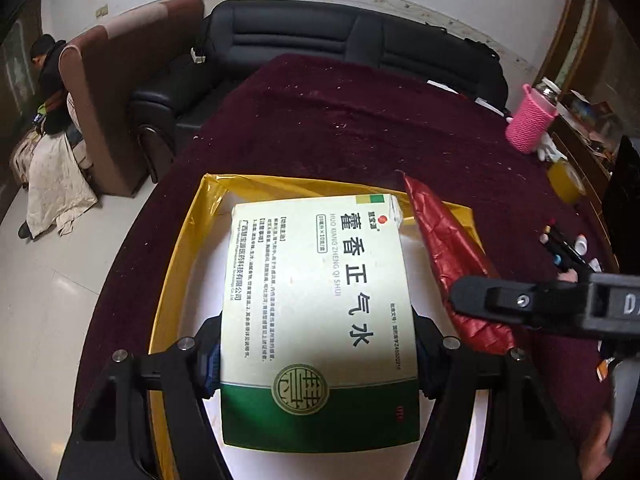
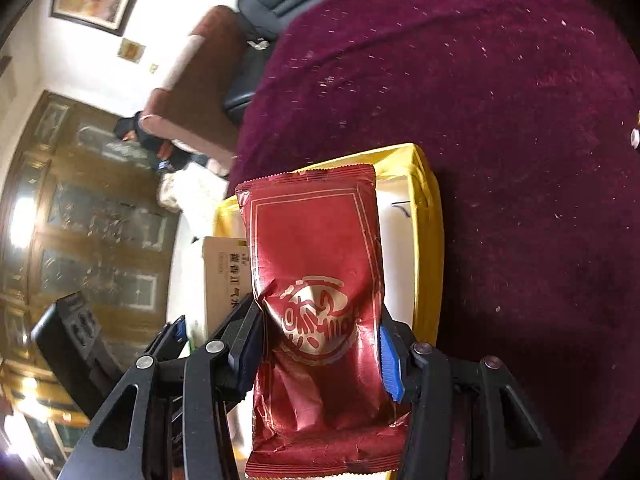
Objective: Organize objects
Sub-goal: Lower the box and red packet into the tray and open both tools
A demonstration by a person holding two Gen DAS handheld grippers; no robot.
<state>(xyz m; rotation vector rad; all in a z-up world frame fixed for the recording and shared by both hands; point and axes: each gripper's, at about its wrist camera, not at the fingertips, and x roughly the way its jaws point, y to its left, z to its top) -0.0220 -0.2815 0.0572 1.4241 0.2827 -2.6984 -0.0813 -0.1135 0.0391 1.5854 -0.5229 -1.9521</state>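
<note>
Green-and-white medicine box (image 1: 316,320) pinched in left gripper (image 1: 318,356), creased red foil packet (image 2: 320,300) pinched in right gripper (image 2: 320,348)

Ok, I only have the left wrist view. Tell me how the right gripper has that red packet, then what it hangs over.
Observer: The right gripper is shut on the red packet, with a blue pad pressing on each long edge. The foil creases at the pinch.
Operator: Now tell me what lies beyond it.
Observer: Its far end lines up with the yellow tray, to the right of the medicine box.
Operator: Check the tray floor there.
Observer: The floor is white, with a small dark pen mark near the far corner. The part behind the packet is hidden.
</note>
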